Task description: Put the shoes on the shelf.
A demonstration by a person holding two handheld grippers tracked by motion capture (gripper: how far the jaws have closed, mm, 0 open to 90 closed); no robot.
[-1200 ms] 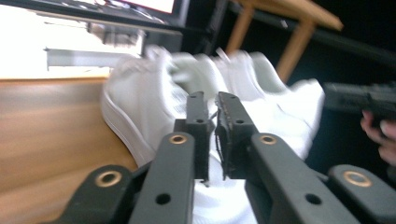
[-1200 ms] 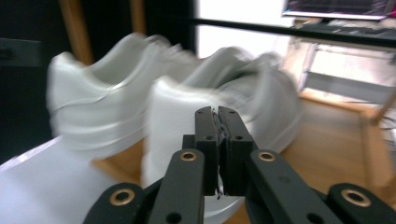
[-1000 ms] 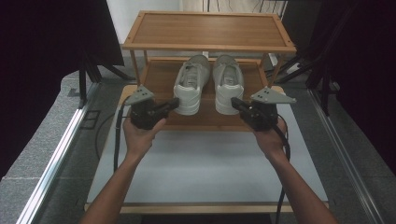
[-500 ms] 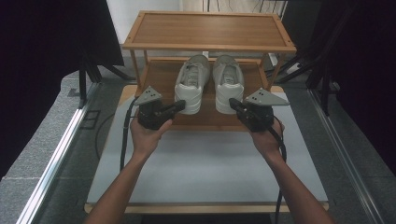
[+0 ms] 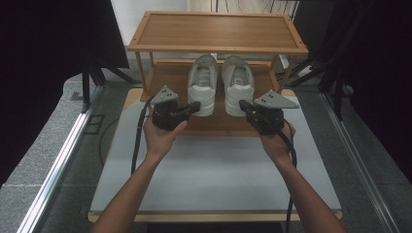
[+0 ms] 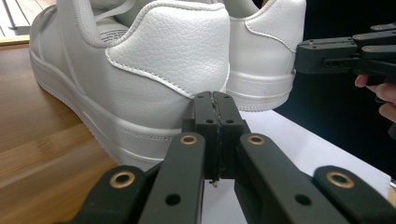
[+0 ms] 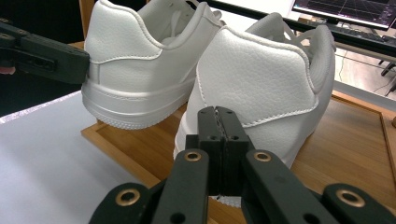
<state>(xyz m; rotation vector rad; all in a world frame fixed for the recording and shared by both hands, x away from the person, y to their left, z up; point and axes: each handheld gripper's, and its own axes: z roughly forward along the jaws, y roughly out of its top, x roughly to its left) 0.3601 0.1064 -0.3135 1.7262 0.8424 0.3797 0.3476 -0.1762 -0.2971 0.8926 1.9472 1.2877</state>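
Note:
Two white sneakers stand side by side on the lower board of a wooden rack point(image 5: 166, 79), heels toward me. The left sneaker point(image 5: 202, 83) has my left gripper point(image 5: 196, 105) just behind its heel, jaws shut on nothing. In the left gripper view the left gripper point(image 6: 215, 99) points at that leather heel point(image 6: 163, 60), close to it; contact I cannot judge. My right gripper point(image 5: 241, 103) sits shut behind the right sneaker point(image 5: 237, 82). In the right gripper view the right gripper point(image 7: 217, 113) faces the right sneaker's heel point(image 7: 261, 74), with the left sneaker point(image 7: 135, 60) beyond.
The rack's top board point(image 5: 218, 30) overhangs the sneakers' toes. A white table top point(image 5: 218, 165) lies in front of the rack. Dark stands and black curtains flank the table, and a monitor point(image 7: 345, 9) sits behind the rack.
My left gripper has shifted slightly right, closer to the left sneaker's heel. The right gripper has stayed put, and both have kept shut.

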